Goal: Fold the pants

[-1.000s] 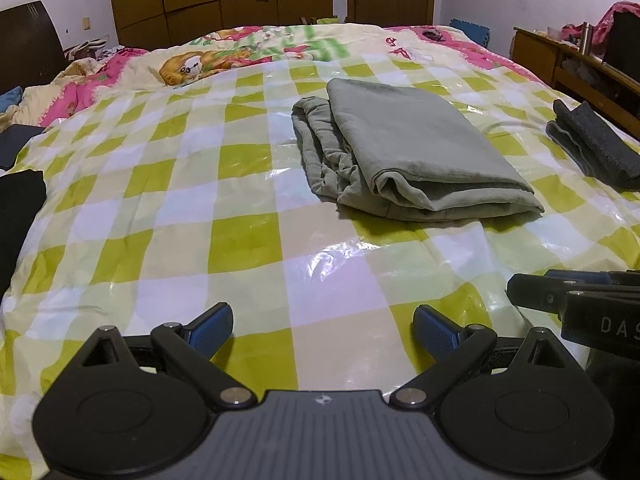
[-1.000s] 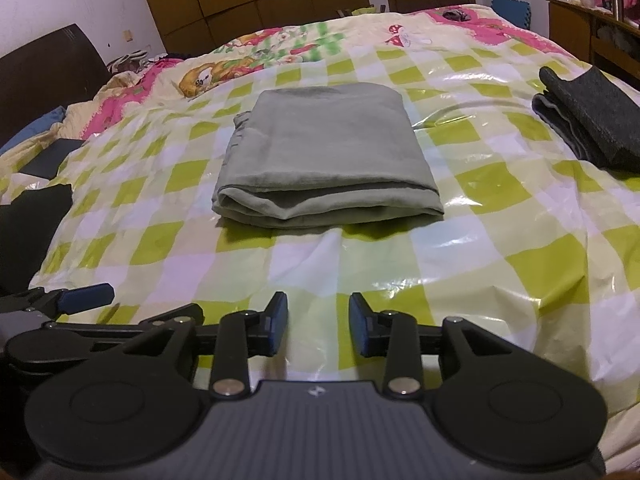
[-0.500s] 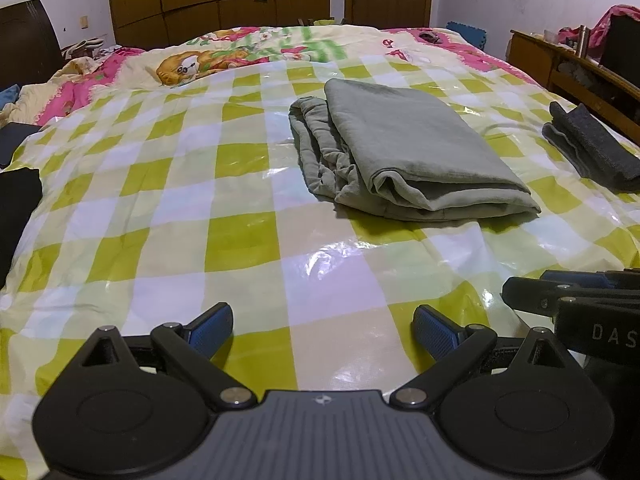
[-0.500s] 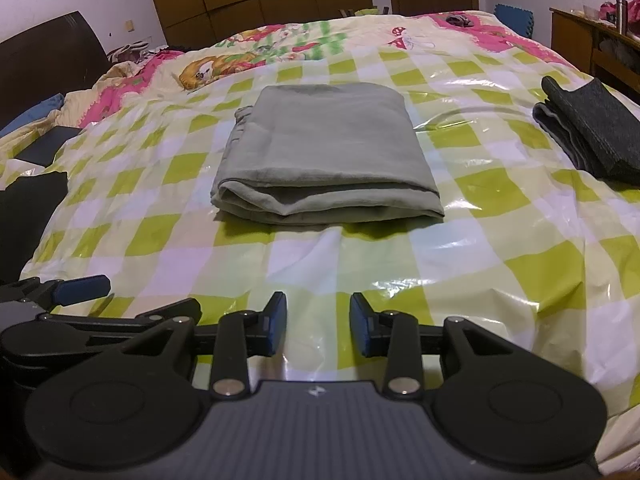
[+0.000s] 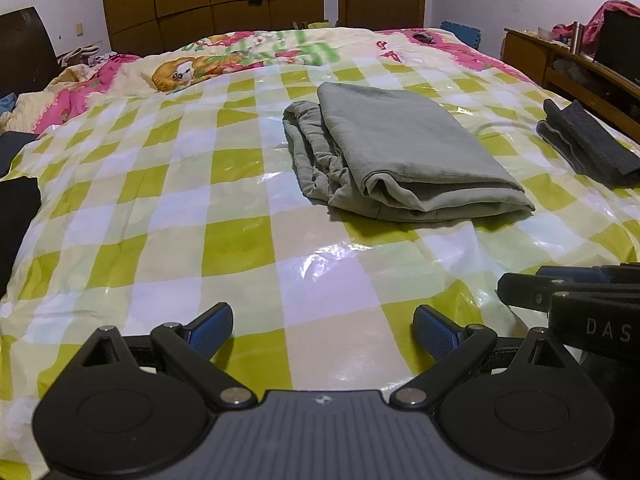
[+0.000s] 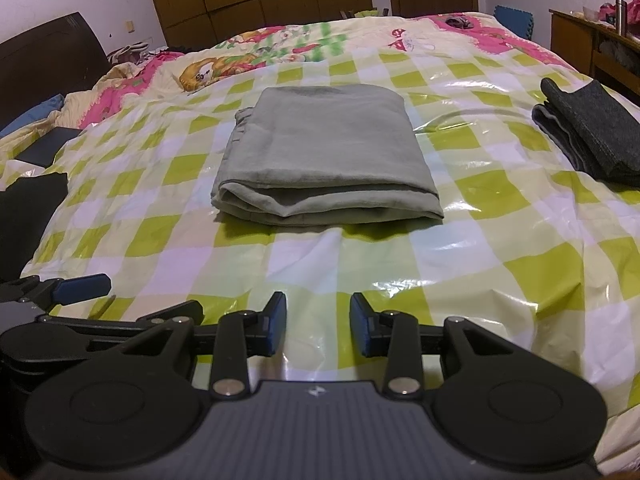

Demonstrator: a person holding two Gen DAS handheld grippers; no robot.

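Observation:
The grey-green pants (image 5: 400, 152) lie folded into a thick rectangle on the green-and-white checked plastic sheet (image 5: 240, 236) on the bed; they also show in the right wrist view (image 6: 326, 156), straight ahead. My left gripper (image 5: 322, 330) is wide open and empty, low over the sheet, short of the pants and to their left. My right gripper (image 6: 318, 322) is open with a narrower gap, empty, in front of the pants' near edge. Each gripper shows at the edge of the other's view.
A folded dark grey garment (image 5: 588, 148) lies at the right of the bed, also in the right wrist view (image 6: 592, 132). Dark clothing (image 6: 28, 208) lies at the left edge. A cartoon quilt (image 5: 224, 60), wardrobe and wooden desk (image 5: 568, 64) stand beyond.
Both grippers have drawn slightly back and tilted; the pants lie still. Neither gripper's opening has changed.

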